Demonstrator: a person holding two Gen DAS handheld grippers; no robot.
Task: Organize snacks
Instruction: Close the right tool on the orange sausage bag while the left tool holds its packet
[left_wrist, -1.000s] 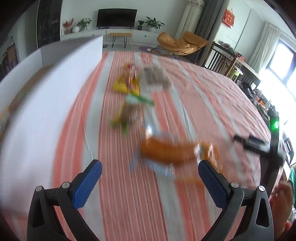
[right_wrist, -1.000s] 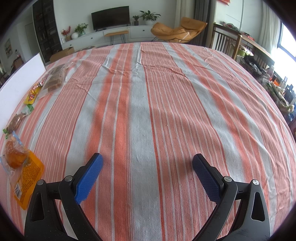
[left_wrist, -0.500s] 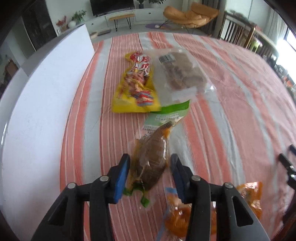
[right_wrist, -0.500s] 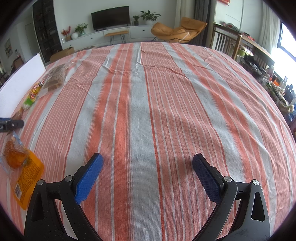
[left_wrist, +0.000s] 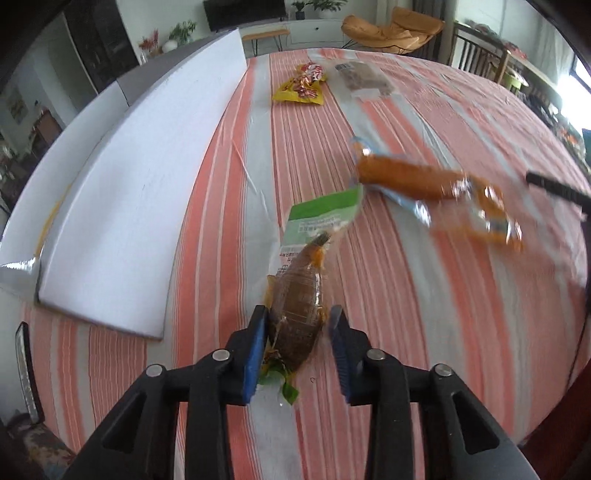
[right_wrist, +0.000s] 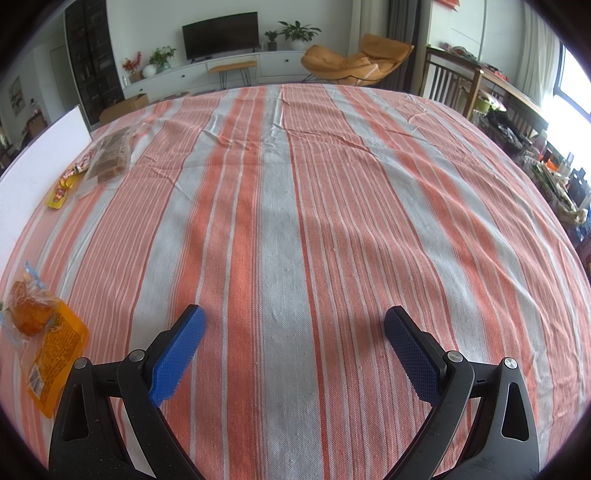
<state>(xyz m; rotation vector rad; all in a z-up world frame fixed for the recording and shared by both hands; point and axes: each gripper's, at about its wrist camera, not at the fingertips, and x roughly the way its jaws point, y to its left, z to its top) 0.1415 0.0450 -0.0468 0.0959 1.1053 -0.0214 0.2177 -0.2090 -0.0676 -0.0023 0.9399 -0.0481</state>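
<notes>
**Brown snack packet loose in the left tool**

While the white box (left_wrist: 140, 192) waits at far left, the left tool (left_wrist: 298, 347) straddles the brown snack packet (left_wrist: 298, 314); its jaws are opening, the right pad clear. Lifted now, the packet could slip back onto the striped worktop (left_wrist: 424, 314). Further right, the right tool (right_wrist: 293, 345) stands spread, empty.

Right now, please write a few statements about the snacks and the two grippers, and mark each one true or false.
1. The brown snack pack lies between the fingers of the left gripper. True; its jaws are opening.
2. The right gripper holds the orange pack. False: it is open over bare striped cloth.
3. The yellow packet lies near the white board. True.
4. The brown pack rests on the white board. False: it is over the cloth.
</notes>
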